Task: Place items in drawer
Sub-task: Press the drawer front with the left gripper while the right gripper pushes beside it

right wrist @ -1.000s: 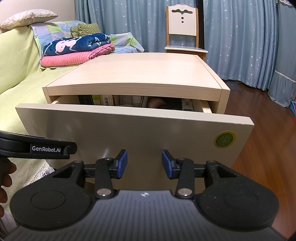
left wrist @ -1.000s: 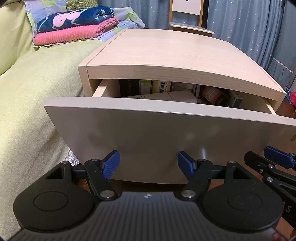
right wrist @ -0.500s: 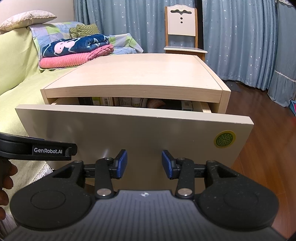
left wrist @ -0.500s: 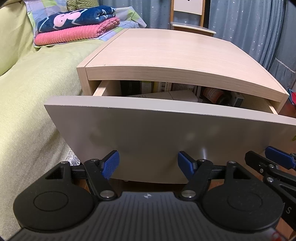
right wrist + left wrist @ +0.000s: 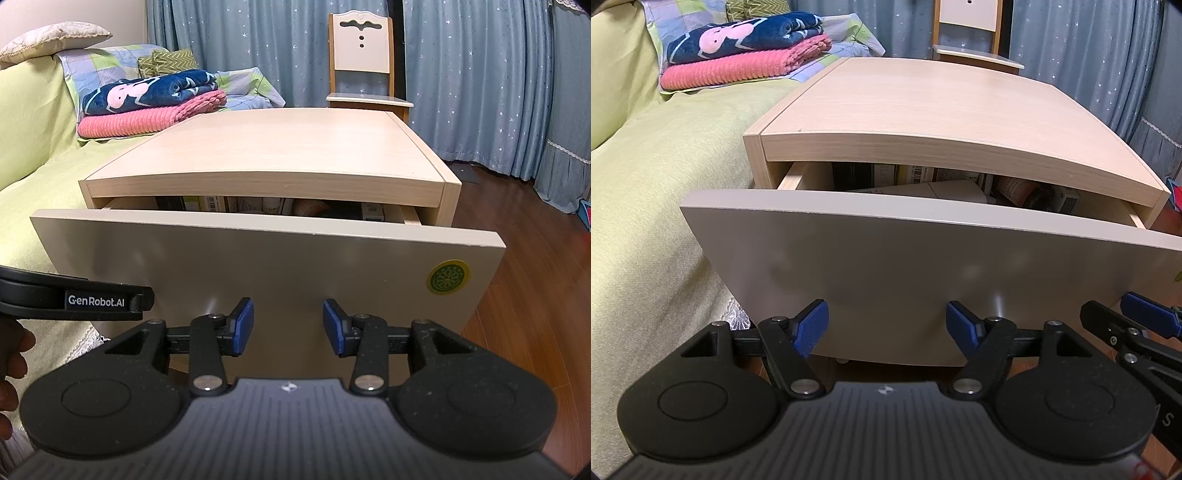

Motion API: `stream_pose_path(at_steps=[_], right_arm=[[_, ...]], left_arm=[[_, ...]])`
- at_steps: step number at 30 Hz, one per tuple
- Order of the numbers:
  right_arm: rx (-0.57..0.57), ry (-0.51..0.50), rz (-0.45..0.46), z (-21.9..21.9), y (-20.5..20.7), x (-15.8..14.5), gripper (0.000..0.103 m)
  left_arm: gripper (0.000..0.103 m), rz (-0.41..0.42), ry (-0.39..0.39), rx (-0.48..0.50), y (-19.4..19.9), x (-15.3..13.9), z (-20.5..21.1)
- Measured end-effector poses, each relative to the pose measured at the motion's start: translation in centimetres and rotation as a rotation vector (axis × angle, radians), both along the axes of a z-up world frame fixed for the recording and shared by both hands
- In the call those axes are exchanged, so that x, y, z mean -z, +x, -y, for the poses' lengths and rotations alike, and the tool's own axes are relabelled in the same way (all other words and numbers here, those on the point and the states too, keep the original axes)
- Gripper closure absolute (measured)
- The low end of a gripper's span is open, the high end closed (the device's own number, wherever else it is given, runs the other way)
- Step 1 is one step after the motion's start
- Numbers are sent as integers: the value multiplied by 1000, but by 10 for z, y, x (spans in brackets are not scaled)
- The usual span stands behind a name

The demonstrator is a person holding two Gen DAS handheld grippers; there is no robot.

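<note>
While both claws sit spread and empty, left gripper (image 5: 886, 326) and right gripper (image 5: 288, 326) face one half-open drawer (image 5: 258, 266). Two folded blankets (image 5: 147, 105) are stacked on the bed, with one chair (image 5: 364, 62) behind the nightstand (image 5: 280, 147).

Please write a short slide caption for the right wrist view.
Right gripper, open and empty, faces the partly open drawer of a bedside cabinet.

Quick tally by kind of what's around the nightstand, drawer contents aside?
Folded blankets: 2, navy on pink
Chair: 1
Pillow: 1
Round green sticker: 1
Total: 5
</note>
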State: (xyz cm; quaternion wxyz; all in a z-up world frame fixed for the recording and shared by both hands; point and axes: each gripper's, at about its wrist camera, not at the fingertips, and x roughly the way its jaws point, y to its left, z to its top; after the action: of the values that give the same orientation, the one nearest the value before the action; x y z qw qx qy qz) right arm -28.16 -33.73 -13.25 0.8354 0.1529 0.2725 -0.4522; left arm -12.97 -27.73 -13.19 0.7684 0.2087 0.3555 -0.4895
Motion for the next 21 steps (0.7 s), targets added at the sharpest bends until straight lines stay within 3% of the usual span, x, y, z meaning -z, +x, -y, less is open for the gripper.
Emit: stream_pose_path(at_steps=[21], right_arm=[[7,-2,5,4,3,0,63]], left_arm=[[29,9,1,-24,3,2,7]])
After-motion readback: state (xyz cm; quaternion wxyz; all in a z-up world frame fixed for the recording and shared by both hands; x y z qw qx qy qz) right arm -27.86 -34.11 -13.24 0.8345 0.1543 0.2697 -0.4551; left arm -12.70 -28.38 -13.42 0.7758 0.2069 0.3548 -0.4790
